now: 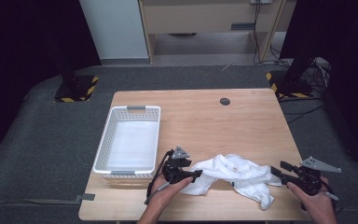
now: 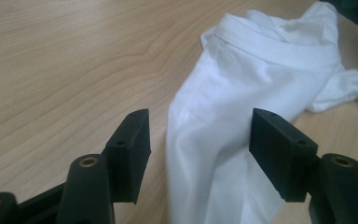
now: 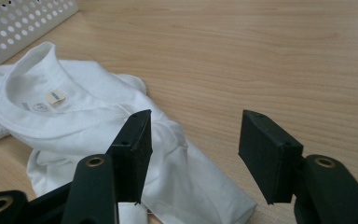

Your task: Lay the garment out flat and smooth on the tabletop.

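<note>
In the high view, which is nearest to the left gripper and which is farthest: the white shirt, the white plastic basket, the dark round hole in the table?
From the left gripper:
1. Crumpled white shirt, directly at its jaws, to the right.
2. White perforated plastic basket, to the left.
3. Dark round hole, near the table's far edge.

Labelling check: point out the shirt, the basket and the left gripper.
shirt point(image 1: 235, 173), high view, middle of the crumpled cloth
basket point(image 1: 137, 110), high view, far rim
left gripper point(image 2: 199, 140), left gripper view, midway between open jaws
</note>
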Motion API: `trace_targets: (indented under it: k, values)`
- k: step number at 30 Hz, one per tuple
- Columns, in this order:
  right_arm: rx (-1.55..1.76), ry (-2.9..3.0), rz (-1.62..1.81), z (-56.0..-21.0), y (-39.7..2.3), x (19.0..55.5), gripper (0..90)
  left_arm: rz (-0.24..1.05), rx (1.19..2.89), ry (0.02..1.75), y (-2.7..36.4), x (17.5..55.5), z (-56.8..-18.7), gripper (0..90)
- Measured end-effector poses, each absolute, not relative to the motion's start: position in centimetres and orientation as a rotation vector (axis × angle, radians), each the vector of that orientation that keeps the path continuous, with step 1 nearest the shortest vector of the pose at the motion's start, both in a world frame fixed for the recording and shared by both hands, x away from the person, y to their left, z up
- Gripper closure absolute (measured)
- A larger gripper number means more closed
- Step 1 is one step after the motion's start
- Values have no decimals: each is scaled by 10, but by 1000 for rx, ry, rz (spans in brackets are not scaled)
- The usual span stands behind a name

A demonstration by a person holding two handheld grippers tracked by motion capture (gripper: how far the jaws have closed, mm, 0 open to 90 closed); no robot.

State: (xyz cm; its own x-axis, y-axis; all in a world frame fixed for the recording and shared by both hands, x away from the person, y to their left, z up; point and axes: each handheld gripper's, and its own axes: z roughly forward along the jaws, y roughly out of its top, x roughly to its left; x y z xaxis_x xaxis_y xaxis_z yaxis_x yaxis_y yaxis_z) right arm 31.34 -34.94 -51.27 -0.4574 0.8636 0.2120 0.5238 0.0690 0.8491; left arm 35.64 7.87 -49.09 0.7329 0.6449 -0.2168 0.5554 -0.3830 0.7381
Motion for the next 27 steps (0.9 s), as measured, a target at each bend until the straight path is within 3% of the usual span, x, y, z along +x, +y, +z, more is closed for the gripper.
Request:
trace_targets:
  k: [7, 12, 16, 21, 22, 27]
  values:
    - [1397, 2047, 1347, -525, -340, 327, 397, 50, 1998, 933, 69, 375, -504, 362]
    - [1319, 2121, 1306, -524, -328, 323, 415, 38, 2086, 886, 56, 378, -518, 348]
    - [1242, 2268, 1212, -529, -315, 315, 416, 24, 2130, 860, 51, 375, -522, 447]
    - [1181, 2285, 1171, -528, -310, 311, 412, 49, 2169, 838, 50, 372, -520, 498]
    - [1146, 2234, 1225, -520, -310, 310, 417, 52, 2185, 834, 52, 371, -520, 578]
    - [1183, 2234, 1252, -517, -311, 310, 512, 57, 2203, 832, 53, 369, -524, 699]
